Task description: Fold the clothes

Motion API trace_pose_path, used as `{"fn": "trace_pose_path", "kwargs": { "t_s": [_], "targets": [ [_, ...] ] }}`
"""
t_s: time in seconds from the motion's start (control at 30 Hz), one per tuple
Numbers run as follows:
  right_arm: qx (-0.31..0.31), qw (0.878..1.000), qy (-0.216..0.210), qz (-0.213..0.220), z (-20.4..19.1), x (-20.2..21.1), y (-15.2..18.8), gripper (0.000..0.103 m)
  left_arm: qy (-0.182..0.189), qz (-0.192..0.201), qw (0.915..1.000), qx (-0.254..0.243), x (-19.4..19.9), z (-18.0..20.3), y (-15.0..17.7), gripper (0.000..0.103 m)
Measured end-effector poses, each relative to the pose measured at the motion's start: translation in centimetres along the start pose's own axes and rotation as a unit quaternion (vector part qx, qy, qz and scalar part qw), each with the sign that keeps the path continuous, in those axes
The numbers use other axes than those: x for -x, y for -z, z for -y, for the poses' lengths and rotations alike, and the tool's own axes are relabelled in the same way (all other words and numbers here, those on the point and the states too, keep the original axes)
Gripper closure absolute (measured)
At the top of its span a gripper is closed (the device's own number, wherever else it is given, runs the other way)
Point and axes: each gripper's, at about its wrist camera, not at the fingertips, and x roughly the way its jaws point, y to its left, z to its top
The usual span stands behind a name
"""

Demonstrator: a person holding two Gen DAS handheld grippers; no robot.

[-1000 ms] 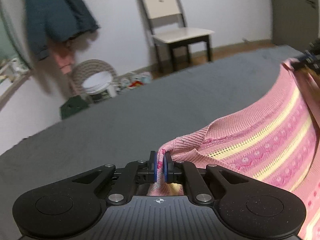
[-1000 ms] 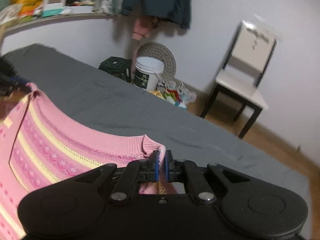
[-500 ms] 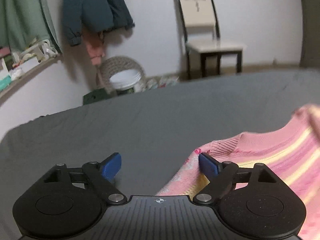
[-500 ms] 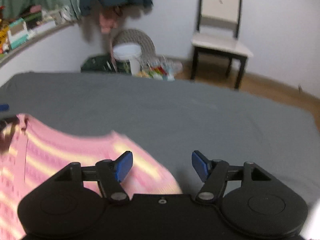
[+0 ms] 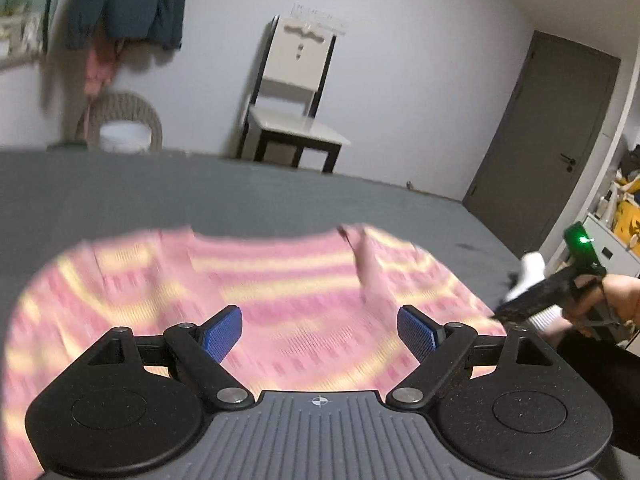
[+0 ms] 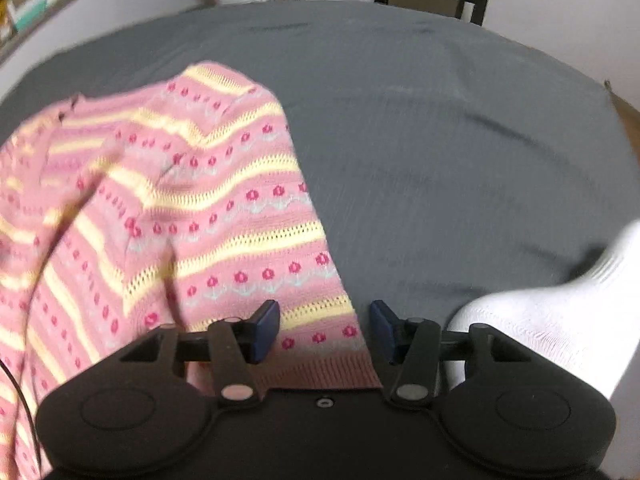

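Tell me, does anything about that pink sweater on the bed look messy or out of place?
Yes. The pink sweater lies rumpled on the grey bed cover, with one sleeve flopped diagonally across its front rather than flat. A white garment sits beside its hem. Both grippers are open, holding nothing.

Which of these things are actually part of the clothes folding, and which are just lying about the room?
Part of the job:
pink sweater
left gripper
right gripper
grey bed cover

Lying about:
chair
hanging coat
white bucket
white sock

knitted pink sweater (image 6: 224, 208) (openwork yellow bands) on matt grey cloth bedcover (image 6: 440, 140).
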Motion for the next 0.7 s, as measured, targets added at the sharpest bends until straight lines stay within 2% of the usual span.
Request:
{"fn": "trace_pose_path", "kwargs": {
  "t_s": [0.03, 0.07, 0.13, 0.23, 0.27, 0.33, 0.53, 0.6, 0.67, 0.7],
  "targets": [
    [-0.011, 1.0, -0.02, 0.001, 0.1, 0.3, 0.0, 0.099, 0.002, -0.004, 1.0, 0.002, -0.2, 0.3, 0.9, 0.018],
    [-0.009, 1.0, -0.015, 0.006, -0.1, 0.5, -0.1, 0.098, 0.004, -0.006, 1.0, 0.006, -0.3, 0.7, 1.6, 0.018],
    [0.017, 0.999, 0.024, 0.023, -0.9, 1.1, 0.0, 0.098, 0.006, -0.011, 0.9998, 0.013, -0.5, 1.4, 3.0, 0.018],
    [0.037, 0.99, 0.127, 0.057, -0.9, 2.4, -0.6, 0.099, 0.004, -0.021, 0.9996, 0.017, -0.8, 2.6, 4.3, 0.018],
    [0.05, 0.981, 0.175, 0.066, -0.9, 2.8, -0.7, 0.099, 0.004, -0.025, 0.9996, 0.016, -0.8, 2.9, 4.6, 0.018],
    [0.066, 0.968, 0.23, 0.071, -0.7, 2.9, -0.9, 0.099, 0.002, -0.034, 0.9994, 0.009, -0.9, 3.3, 5.3, 0.018],
    [0.097, 0.95, 0.284, 0.082, -1.3, 0.8, -0.7, 0.099, -0.021, -0.051, 0.9985, -0.006, 0.2, 3.1, 5.6, 0.018],
    [0.101, 0.953, 0.278, 0.066, -1.4, 0.0, -1.3, 0.098, -0.023, -0.047, 0.9986, -0.002, 1.2, 2.7, 5.8, 0.018],
    [0.084, 0.957, 0.271, 0.052, -1.3, -1.0, -1.8, 0.091, -0.026, -0.047, 0.9985, 0.007, 2.4, 2.3, 6.1, 0.018],
    [0.076, 0.961, 0.264, 0.038, -1.4, -1.5, -2.0, 0.078, -0.029, -0.046, 0.9984, 0.013, 3.1, 2.0, 6.2, 0.018]
  ]
}}
